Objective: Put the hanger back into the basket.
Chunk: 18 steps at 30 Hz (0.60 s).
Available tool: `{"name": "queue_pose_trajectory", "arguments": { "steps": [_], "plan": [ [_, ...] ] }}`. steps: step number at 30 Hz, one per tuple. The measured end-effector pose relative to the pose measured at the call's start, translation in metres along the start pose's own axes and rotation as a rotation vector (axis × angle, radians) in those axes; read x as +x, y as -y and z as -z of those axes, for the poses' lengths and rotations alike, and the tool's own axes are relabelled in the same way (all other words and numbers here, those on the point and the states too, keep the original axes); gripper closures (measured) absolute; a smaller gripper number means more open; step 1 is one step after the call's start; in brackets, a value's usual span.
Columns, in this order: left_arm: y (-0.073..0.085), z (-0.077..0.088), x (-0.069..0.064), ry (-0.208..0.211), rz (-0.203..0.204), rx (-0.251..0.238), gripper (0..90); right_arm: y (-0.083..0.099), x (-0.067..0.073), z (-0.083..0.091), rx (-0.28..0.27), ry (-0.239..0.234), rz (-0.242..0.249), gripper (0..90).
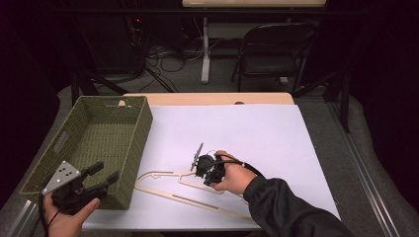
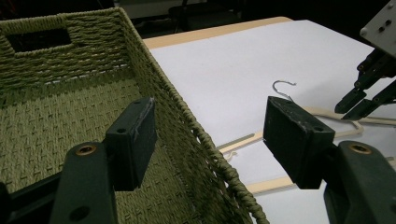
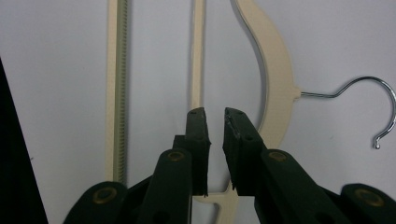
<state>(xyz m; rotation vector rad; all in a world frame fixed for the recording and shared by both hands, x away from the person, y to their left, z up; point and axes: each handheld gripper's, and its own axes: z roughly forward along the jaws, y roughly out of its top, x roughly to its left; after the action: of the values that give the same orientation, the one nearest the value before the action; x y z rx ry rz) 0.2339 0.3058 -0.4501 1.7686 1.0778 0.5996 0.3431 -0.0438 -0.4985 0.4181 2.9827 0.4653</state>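
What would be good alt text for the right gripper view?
The right gripper, jaws nearly shut with a thin gap, points down at a cream hanger lying flat on a white sheet. The jaw tips straddle the hanger's thin inner bar; its metal hook curls at right.

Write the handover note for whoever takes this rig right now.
Left gripper: jaws open, nothing between them, over the near right corner of the green woven basket.
Right gripper: jaws nearly shut, down on the cream clothes hanger, which lies flat on the white sheet; the thin inner bar runs into the narrow gap between them, grip not confirmed.
Done: approach.
Left: secure hanger, lift it.
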Motion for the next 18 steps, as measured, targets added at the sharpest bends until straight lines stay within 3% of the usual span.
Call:
{"name": "queue_pose_trajectory", "arguments": {
  "steps": [11, 18],
  "plan": [
    [0.001, -0.002, 0.0, 0.001, 0.002, 0.006, 34.8, 0.001, 0.001, -0.016, 0.069, -0.04, 0.0, 83.3],
    [0.001, -0.002, 0.0, 0.0, 0.001, 0.006, 34.8, 0.004, -0.002, -0.023, 0.084, -0.057, -0.01, 82.7]
  ]
}}
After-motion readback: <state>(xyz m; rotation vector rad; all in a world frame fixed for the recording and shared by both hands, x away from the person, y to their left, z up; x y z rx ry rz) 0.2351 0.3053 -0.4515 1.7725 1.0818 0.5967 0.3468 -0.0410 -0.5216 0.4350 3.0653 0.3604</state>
